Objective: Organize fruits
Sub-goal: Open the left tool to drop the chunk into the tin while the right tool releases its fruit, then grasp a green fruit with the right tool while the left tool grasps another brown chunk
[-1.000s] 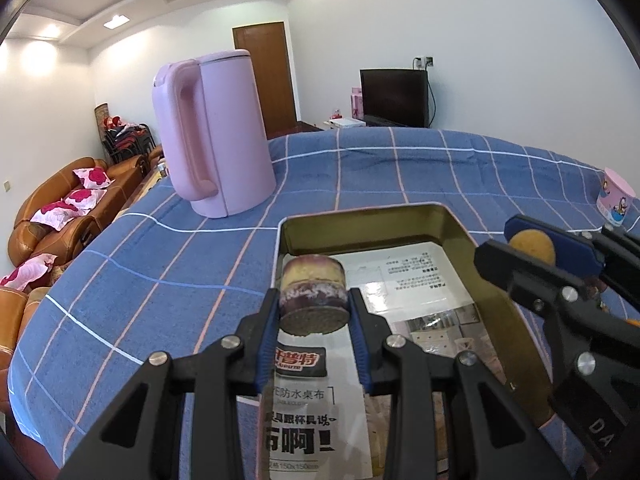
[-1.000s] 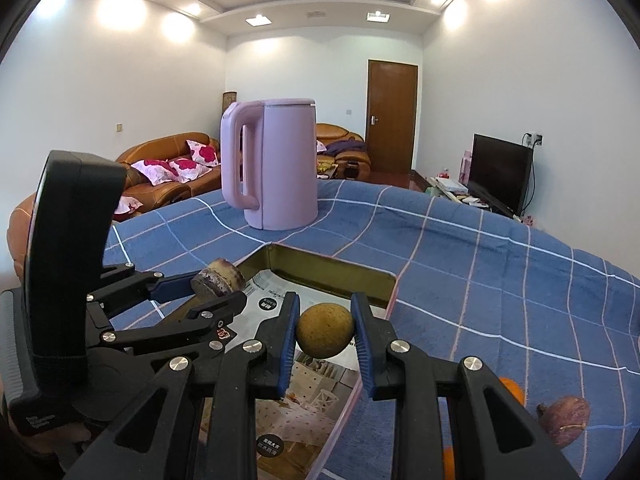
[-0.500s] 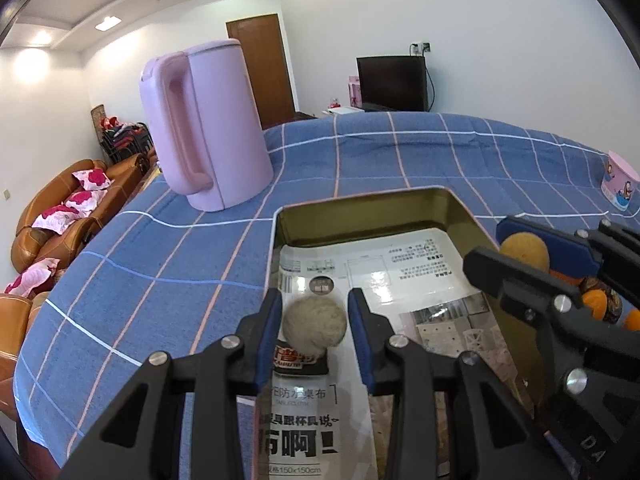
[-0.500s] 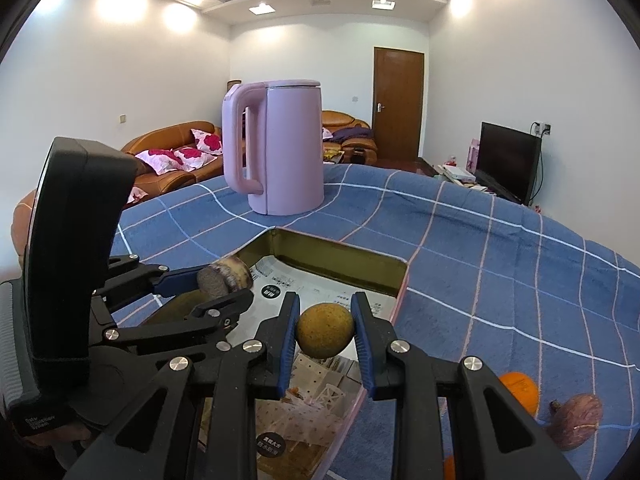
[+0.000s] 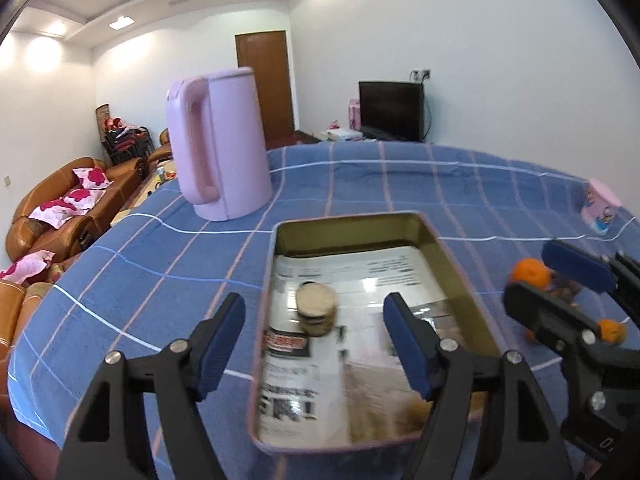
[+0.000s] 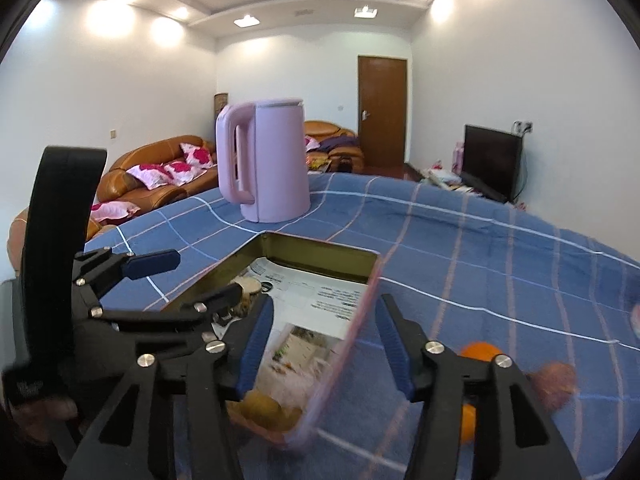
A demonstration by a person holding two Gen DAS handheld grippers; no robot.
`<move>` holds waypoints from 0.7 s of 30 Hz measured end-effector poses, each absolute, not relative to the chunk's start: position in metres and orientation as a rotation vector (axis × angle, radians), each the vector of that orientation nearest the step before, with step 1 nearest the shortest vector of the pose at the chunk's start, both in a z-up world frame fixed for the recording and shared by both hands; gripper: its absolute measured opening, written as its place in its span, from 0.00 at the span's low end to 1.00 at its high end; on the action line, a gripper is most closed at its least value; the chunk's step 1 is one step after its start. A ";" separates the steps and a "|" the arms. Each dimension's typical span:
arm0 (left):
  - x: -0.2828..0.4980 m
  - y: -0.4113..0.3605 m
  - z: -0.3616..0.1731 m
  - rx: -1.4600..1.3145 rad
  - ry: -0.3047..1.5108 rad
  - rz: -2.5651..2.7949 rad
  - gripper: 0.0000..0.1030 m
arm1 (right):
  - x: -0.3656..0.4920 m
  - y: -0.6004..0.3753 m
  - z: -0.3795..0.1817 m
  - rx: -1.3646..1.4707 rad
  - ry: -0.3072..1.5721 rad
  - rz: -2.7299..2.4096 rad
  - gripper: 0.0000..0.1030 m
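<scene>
Two grippers hang over a gold-walled tray (image 5: 460,272) on the table (image 5: 160,272), which is covered in a blue checked cloth. The left gripper (image 5: 316,344) has just been opening; its blue pads stand spread, and the cut, purple-skinned fruit piece (image 5: 316,314) lies free on the printed paper (image 5: 384,276) lining the tray, just ahead of and between the fingers, touched by neither. The right gripper (image 6: 326,344) has likewise just been opening; its jaws are apart with nothing pinched, straddling the tray's pinkish right wall, and the round yellow-brown fruit (image 6: 266,410) lies blurred in the tray's near corner, below and slightly left of its left finger. To the right of the right gripper, outside the tray on the cloth, sit an orange (image 6: 480,350), a second orange (image 6: 466,422) partly hidden behind the right finger, and a brownish-purple fruit (image 6: 556,384) just beside them. The left gripper's black frame crosses the left part of the right wrist view and hides much of the tray's left side. Beyond the tray's far wall, well ahead of both grippers, a pink kettle (image 5: 220,144) stands upright. A small pink container (image 5: 600,208) sits far off to the right of the left gripper, near the table's edge.
</scene>
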State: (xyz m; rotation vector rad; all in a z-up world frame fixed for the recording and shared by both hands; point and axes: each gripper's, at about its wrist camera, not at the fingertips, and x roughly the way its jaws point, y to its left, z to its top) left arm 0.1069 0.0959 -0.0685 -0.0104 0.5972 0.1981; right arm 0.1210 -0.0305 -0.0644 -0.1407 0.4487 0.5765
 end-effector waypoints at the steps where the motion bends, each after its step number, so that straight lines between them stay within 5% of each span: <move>1: 0.102 0.089 -0.066 -0.012 0.586 0.179 0.72 | 0.116 -0.037 -0.064 -0.135 0.443 0.566 0.54; 21: 0.085 -0.068 -0.081 0.080 0.634 -0.212 0.72 | 0.082 -0.210 -0.099 -0.008 0.550 0.112 0.55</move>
